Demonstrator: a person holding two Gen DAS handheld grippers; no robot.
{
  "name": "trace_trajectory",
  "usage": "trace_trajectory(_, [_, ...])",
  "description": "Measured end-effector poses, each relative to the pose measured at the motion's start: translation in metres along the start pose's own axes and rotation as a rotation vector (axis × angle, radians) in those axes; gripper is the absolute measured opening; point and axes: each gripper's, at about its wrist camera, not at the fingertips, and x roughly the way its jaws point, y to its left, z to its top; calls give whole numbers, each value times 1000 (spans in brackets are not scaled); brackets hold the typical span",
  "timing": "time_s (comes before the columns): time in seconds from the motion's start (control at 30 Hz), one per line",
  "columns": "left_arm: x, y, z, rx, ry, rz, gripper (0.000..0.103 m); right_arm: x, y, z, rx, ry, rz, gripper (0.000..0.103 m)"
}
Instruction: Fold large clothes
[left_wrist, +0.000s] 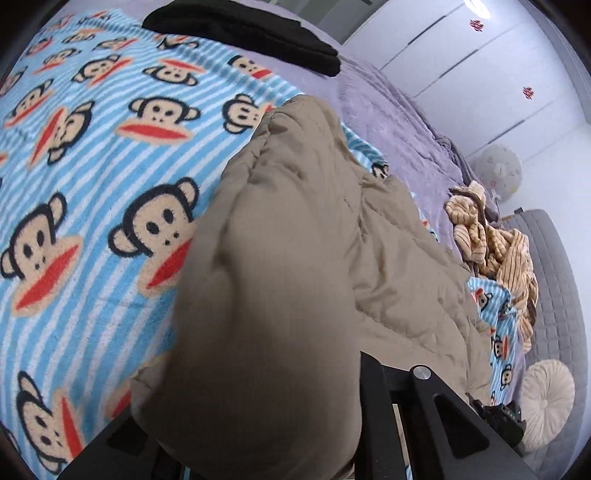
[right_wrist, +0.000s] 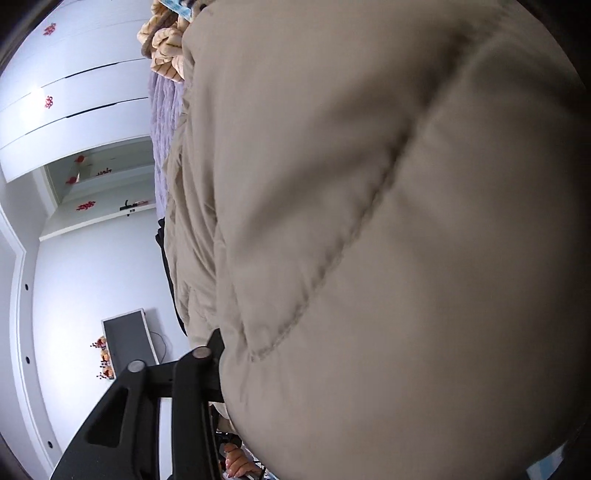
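Your left gripper (left_wrist: 280, 424) is clamped on a thick fold of the beige padded jacket (left_wrist: 288, 258), which bulges between its black fingers (left_wrist: 376, 413). The jacket lies across the monkey-print blanket (left_wrist: 92, 177) on the bed, toward the blanket's right edge. Your right gripper (right_wrist: 332, 369) grips the same jacket (right_wrist: 369, 221); the fabric fills its view and hides one finger. A folded black garment (left_wrist: 251, 33) sits at the blanket's far edge, a striped tan garment (left_wrist: 495, 251) near the bed's right edge
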Motion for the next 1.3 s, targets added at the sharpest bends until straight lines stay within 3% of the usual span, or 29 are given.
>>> trace_trajectory(0.1, [-22,-1,-9,44,2,-23,17,-12,9,-11,-57,-18,-4,27])
trace_trajectory(0.33, [-70,22,-56,99,67,-39,17,-46,9,-52,-105,-27,-39,26])
trace_trajectory(0.57, [-115,50,-130,72,154,-8,17,-84,-24,-110,-78,29,-106,26])
trace_trajectory(0.77, [-131,71,-185,22,212,52,19,-114,-52,-139,-60,78,-117,26])
trace_trajectory(0.8, [-133,73,-190,10,212,77,23,-117,-58,-141,-61,88,-124,27])
trace_trajectory(0.9, [-149,79,-197,-4,195,179,48,-124,-72,-128,-38,116,-162,34])
trace_trajectory(1.13, [-211,83,-185,67,51,374,49,-128,-26,-125,-210,194,-291,45])
trace_trajectory(1.3, [-204,84,-176,61,77,377,49,-136,-9,-133,-302,241,-367,46])
